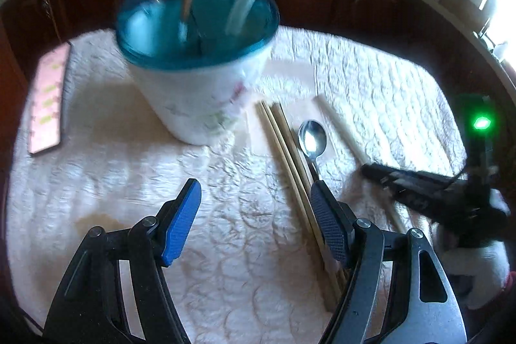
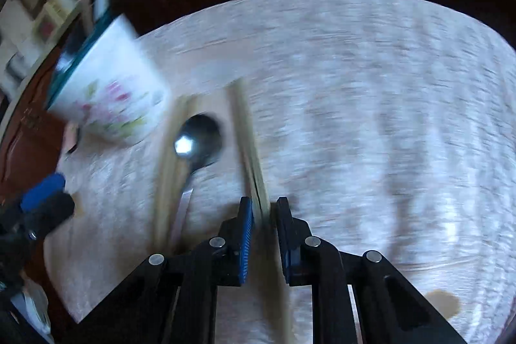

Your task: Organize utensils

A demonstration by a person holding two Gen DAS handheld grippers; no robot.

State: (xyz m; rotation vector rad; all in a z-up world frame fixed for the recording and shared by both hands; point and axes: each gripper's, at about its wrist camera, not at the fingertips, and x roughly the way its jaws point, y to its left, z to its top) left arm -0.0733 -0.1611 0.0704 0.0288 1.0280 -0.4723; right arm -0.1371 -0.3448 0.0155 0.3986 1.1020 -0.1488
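Left gripper with jaws wide and empty over bare white cloth, open room to its left; chopsticks and steel spoon lie beside a floral cup. Right view alone shows the right gripper nearly closed around a separate chopstick pair

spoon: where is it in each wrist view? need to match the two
Left wrist: spoon right of centre, bowl up, just right of the chopstick bundle.
Right wrist: spoon left of centre, blurred.
Shared landmark: floral cup, up and left of the spoon in both.
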